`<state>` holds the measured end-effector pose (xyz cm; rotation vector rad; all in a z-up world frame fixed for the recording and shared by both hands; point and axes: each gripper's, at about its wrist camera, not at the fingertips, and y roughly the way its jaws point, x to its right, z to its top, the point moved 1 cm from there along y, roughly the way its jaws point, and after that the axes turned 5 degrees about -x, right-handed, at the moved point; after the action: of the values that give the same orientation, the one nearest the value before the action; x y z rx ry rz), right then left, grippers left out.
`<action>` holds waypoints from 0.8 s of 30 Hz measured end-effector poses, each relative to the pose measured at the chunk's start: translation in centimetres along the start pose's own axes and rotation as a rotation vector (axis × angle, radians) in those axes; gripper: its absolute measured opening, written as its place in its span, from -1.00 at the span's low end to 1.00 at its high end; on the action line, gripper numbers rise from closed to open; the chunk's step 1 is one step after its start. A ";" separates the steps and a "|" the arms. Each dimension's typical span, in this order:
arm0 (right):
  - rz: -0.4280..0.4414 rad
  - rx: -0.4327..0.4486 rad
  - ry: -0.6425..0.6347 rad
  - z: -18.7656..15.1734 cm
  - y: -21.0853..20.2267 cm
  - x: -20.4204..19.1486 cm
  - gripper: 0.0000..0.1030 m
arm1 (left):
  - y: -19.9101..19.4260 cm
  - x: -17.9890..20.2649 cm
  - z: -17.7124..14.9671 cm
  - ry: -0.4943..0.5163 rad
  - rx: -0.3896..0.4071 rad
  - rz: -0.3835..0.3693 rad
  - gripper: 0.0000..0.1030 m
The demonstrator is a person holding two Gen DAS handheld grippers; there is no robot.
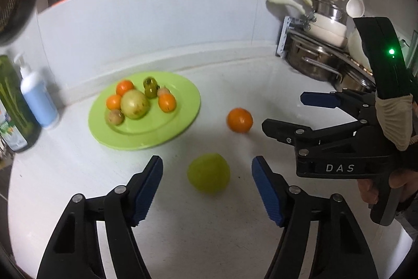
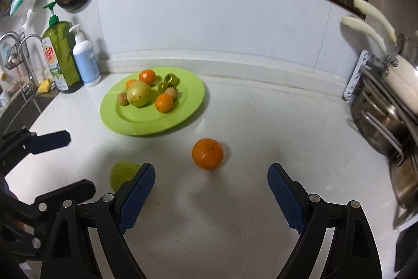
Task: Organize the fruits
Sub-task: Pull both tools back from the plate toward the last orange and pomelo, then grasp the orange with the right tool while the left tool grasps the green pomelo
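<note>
A green plate (image 1: 183, 106) (image 2: 190, 101) holds several fruits: small oranges, a pale green round fruit (image 1: 134, 104) (image 2: 138, 94), small dark green ones and brownish ones. A loose orange (image 1: 239, 120) (image 2: 208, 153) and a green fruit (image 1: 208, 172) (image 2: 122, 173) lie on the white counter. My left gripper (image 1: 207, 187) is open, the green fruit between its fingertips, apart from both pads. My right gripper (image 2: 211, 190) is open just short of the orange; it also shows in the left wrist view (image 1: 283, 113). My left gripper shows in the right wrist view (image 2: 75, 161).
A blue-white pump bottle (image 1: 36, 96) (image 2: 85, 60) and a green soap bottle (image 2: 61, 56) stand left of the plate by the sink faucet (image 2: 23, 54). Stacked pots and pans (image 1: 321, 43) (image 2: 389, 106) sit at the right. The wall (image 2: 209, 17) runs behind the counter.
</note>
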<state>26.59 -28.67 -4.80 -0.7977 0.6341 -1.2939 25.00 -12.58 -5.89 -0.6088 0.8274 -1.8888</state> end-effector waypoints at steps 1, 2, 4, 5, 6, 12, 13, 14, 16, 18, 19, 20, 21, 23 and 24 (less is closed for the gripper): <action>0.004 -0.005 0.000 0.0 0.2 0.1 0.66 | 0.3 0.0 -0.1 -0.006 -0.007 -0.002 0.34; 0.010 -0.012 -0.001 -0.1 0.6 0.1 0.62 | 0.7 0.0 -0.2 -0.012 -0.014 -0.002 0.34; 0.021 -0.031 -0.007 -0.3 1.4 0.3 0.57 | 1.4 0.0 -0.3 -0.022 -0.029 -0.006 0.31; 0.030 -0.038 -0.010 -0.4 1.8 0.3 0.55 | 1.9 0.0 -0.4 -0.028 -0.040 -0.007 0.30; 0.035 -0.044 -0.013 -0.4 2.1 0.3 0.53 | 2.3 0.0 -0.5 -0.032 -0.047 -0.010 0.29; 0.062 -0.074 -0.016 -0.3 4.1 0.5 0.39 | 4.2 0.0 -0.7 -0.035 -0.088 -0.010 0.26; 0.065 -0.077 -0.016 -0.2 4.4 0.5 0.39 | 4.5 0.0 -0.7 -0.037 -0.094 -0.012 0.24; 0.068 -0.080 -0.016 -0.1 4.7 0.5 0.38 | 4.7 -0.1 -0.7 -0.040 -0.100 -0.014 0.23; 0.071 -0.084 -0.020 0.0 5.3 0.4 0.36 | 5.0 -0.4 -0.6 -0.044 -0.104 -0.017 0.20; 0.077 -0.087 -0.021 0.2 5.8 0.4 0.32 | 5.3 -0.5 -0.4 -0.046 -0.107 -0.017 0.19; 0.080 -0.091 -0.022 0.4 6.0 0.4 0.31 | 5.5 -0.6 -0.4 -0.049 -0.111 -0.017 0.19; 0.081 -0.095 -0.021 0.4 6.4 0.3 0.29 | 5.6 -0.7 -0.3 -0.050 -0.111 -0.017 0.18; 0.085 -0.098 -0.022 0.5 6.6 0.4 0.26 | 5.6 -0.7 -0.2 -0.052 -0.109 -0.017 0.17; 0.087 -0.107 -0.023 0.6 7.2 0.4 0.23 | 5.8 -0.9 -0.1 -0.057 -0.111 -0.024 0.15; 0.089 -0.110 -0.025 0.7 7.4 0.4 0.21 | 5.8 -1.0 -0.1 -0.059 -0.113 -0.030 0.12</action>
<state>31.48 -28.31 -10.35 -0.8647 0.7181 -1.1744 28.65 -13.56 -10.42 -0.7465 0.8952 -1.8512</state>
